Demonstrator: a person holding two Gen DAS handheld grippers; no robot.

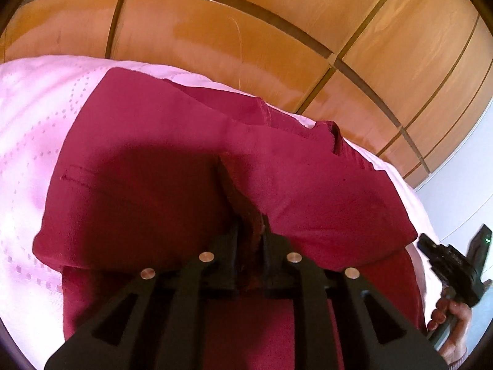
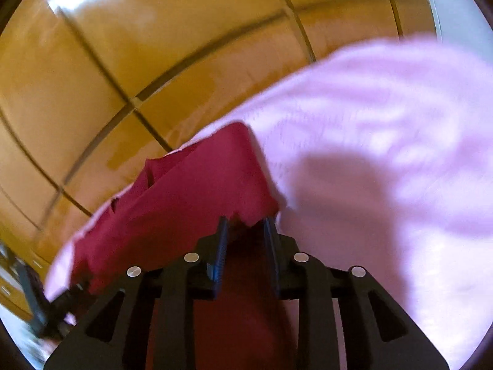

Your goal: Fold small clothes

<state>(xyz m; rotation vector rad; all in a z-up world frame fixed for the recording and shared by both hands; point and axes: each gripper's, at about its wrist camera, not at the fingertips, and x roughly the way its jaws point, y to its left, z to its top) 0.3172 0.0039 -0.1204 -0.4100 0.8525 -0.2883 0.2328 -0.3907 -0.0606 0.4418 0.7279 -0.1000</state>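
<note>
The dark red, soft-knit garment (image 1: 160, 160) is lying spread on the pale pink dotted bedspread (image 1: 27, 141), its far edge reaching the bed's rim by the glossy orange wooden wardrobe doors (image 1: 246, 30), with open bedspread lying to either side. The left claw (image 1: 250, 240) is pinching a raised fold of it. The right claw (image 2: 246, 225), blurred, seems to be clenching a ragged corner.

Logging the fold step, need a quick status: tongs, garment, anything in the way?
Left tongs shut on dark red garment. Right tongs straddle its edge, grip unclear. Garment lies on pink bedspread. Nothing in the way.
</note>
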